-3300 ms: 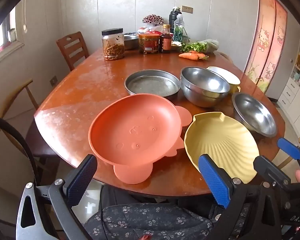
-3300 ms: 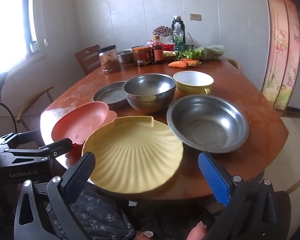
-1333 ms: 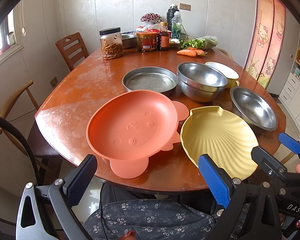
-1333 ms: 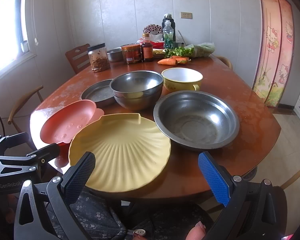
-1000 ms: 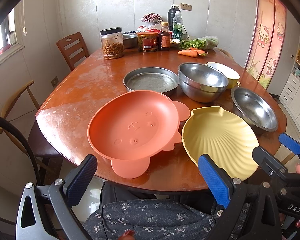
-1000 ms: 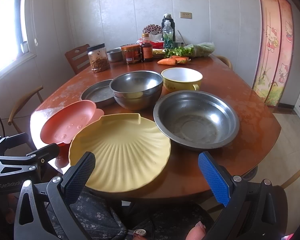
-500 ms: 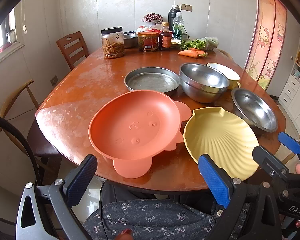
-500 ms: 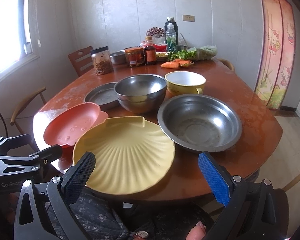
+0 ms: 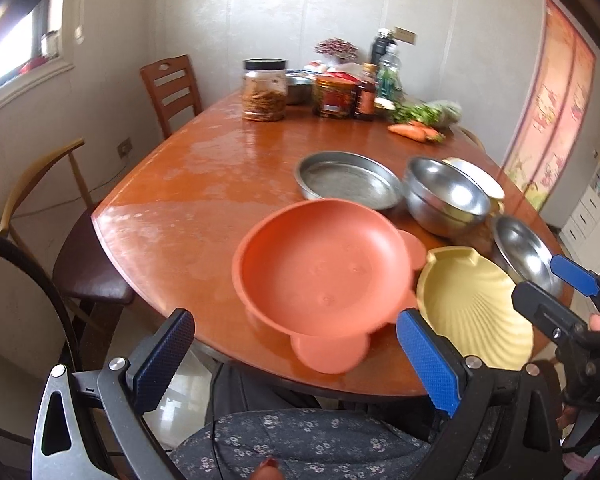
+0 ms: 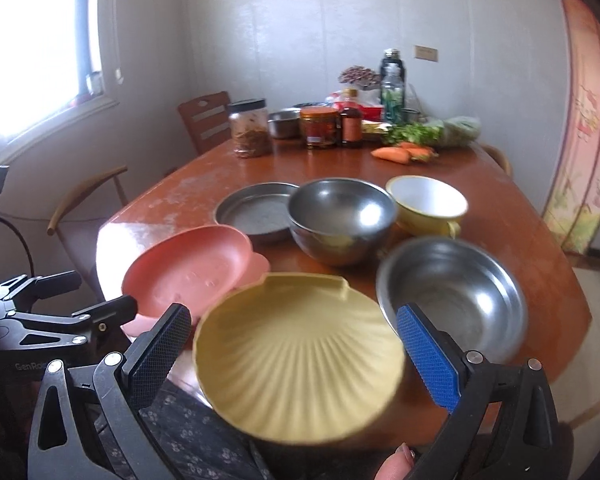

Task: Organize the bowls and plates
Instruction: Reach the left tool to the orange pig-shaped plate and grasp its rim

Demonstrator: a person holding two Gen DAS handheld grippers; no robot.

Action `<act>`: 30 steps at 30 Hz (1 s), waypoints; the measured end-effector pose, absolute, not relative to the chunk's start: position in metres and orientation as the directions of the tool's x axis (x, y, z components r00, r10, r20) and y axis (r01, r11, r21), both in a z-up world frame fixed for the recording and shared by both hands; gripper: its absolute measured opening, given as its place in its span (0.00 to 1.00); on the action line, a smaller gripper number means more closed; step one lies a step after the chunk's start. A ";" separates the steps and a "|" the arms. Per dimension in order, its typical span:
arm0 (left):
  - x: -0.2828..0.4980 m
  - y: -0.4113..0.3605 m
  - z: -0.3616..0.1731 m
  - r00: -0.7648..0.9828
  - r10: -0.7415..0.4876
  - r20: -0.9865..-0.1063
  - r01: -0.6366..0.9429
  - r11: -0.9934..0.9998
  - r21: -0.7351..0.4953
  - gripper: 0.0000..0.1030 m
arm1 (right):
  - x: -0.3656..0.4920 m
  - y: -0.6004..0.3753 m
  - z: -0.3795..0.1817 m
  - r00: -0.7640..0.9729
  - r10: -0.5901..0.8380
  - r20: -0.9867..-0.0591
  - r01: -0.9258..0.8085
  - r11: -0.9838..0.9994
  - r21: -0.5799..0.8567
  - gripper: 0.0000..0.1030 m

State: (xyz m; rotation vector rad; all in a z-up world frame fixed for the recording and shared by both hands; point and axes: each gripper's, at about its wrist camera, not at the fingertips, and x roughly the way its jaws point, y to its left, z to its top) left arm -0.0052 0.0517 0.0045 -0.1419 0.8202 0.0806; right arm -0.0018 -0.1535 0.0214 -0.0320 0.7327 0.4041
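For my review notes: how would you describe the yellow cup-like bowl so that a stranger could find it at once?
On the round wooden table, look past the near plates to the row of three dishes across the middle. The yellow bowl is at the right end, beside the deep steel bowl. It alone is white inside, with a small handle on its side.

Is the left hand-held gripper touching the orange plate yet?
Apart. In the left wrist view the left hand-held gripper stands open, its blue pads short of the orange plate, with floor and table edge between.

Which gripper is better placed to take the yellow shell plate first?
Right. The right gripper is open, with the yellow shell plate centred between its fingers; the left gripper faces the orange plate.
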 end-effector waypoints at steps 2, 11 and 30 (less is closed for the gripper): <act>-0.004 0.065 0.003 0.676 0.027 -0.737 -0.154 0.983 -0.104 0.99 | 0.007 -0.143 0.023 0.651 0.360 -0.668 -0.398 0.911 0.103 1.00; 0.001 0.104 -0.009 0.650 0.043 -0.759 -0.214 0.968 -0.128 0.99 | 0.052 -0.092 0.009 0.530 0.392 -0.752 -0.511 0.855 0.085 1.00; 0.029 0.090 -0.035 0.596 -0.028 -0.802 -0.181 0.969 -0.169 0.92 | 0.103 -0.058 -0.035 0.431 0.374 -0.822 -0.557 0.826 0.084 0.72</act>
